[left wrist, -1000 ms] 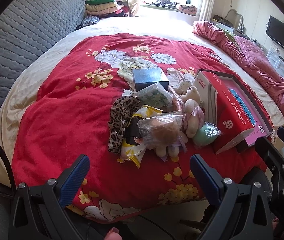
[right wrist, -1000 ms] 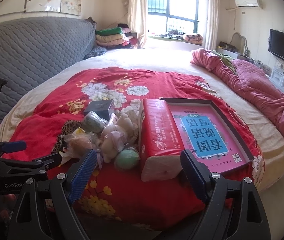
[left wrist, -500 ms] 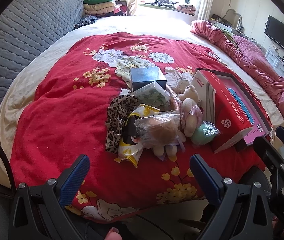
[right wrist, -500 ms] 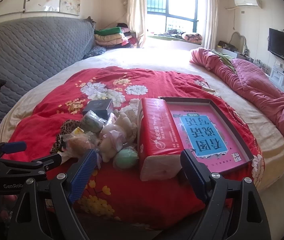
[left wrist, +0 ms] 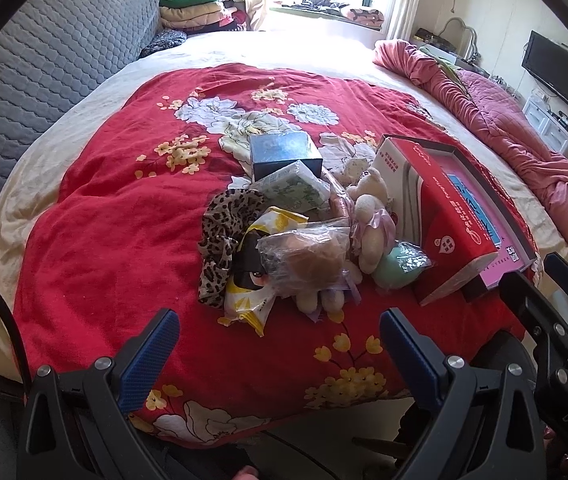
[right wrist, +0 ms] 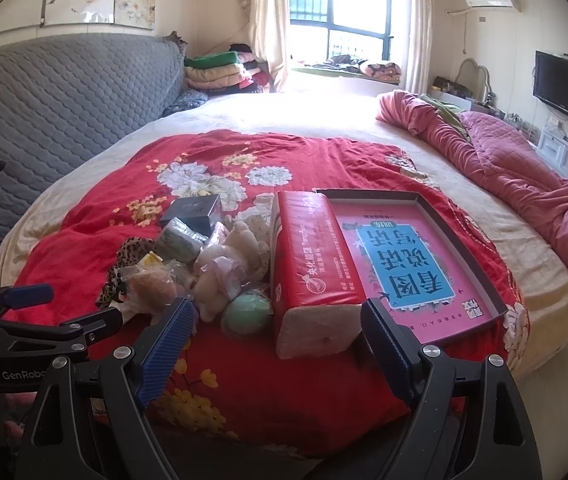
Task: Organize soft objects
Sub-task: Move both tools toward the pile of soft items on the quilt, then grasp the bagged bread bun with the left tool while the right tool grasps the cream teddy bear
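Observation:
A heap of soft things lies on the red flowered quilt (left wrist: 96,240): a leopard-print cloth (left wrist: 224,232), a bagged brown plush (left wrist: 307,260), a cream plush bear (left wrist: 371,216), a green wrapped ball (left wrist: 395,268), a green tissue pack (left wrist: 291,192) and a yellow pack (left wrist: 252,304). A red tissue pack (right wrist: 311,260) stands by a grey box lid with a pink card (right wrist: 403,256). My left gripper (left wrist: 278,332) is open and empty, short of the heap. My right gripper (right wrist: 278,328) is open and empty, in front of the red pack.
A dark blue box (left wrist: 284,152) sits behind the heap. A bunched pink quilt (right wrist: 523,176) lies on the right of the bed. A grey padded headboard (right wrist: 64,104) is on the left. Folded blankets (right wrist: 216,70) are stacked by the window.
Both views have shifted only slightly. Both grippers stay open and the things on the bed have not moved.

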Available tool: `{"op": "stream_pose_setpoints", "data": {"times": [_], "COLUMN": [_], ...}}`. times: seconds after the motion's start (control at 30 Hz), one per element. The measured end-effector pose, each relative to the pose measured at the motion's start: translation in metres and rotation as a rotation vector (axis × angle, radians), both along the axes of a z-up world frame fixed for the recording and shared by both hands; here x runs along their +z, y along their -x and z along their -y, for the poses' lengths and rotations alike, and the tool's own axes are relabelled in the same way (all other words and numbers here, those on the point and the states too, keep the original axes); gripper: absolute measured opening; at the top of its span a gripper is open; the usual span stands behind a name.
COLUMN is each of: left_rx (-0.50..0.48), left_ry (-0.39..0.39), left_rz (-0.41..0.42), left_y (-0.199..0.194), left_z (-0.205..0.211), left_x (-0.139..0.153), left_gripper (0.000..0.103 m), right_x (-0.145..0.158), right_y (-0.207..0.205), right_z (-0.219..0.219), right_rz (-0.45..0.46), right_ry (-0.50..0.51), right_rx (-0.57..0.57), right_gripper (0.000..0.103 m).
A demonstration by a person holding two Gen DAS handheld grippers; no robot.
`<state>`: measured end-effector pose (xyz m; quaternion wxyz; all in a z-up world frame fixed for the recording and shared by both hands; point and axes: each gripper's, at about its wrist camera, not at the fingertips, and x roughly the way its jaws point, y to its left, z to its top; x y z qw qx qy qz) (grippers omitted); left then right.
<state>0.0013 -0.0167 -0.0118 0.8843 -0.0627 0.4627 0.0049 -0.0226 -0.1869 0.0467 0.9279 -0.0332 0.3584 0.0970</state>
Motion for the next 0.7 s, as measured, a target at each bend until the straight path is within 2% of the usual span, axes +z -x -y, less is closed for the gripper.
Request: {"op": "stream_pose_setpoints", "data": {"times": [0.27, 0.47, 0.53, 0.7], "left_rx": [0.015, -0.012, -0.033, -0.044], "left_ry": [0.06, 0.057, 0.048, 0.051], "left_rz": [-0.027, -0.049, -0.063, -0.094], "left_y": [-0.011, -0.035, -0.043, -0.06], "left_z": [-0.01, 0.004, 0.012, 0.023], "left_x": [-0.009, -0.016, -0.019, -0.029], "left_gripper": [0.099, 0.088, 0.079, 0.072], "right_x": [-0.003, -0.007, -0.007, -0.007], "right_y": [-0.006, -0.017, -0.023, -0.038], "right_z": [0.004, 0.009, 0.011, 0.018], "right_rz": [-0.006, 0.0, 0.005, 0.007], "right_ry": [-0.008, -0.001, 0.001, 0.008], "right_rx": [-0.007, -0.019, -0.023, -0.018], "right_gripper": [0.086, 0.086, 0.086, 0.086]}}
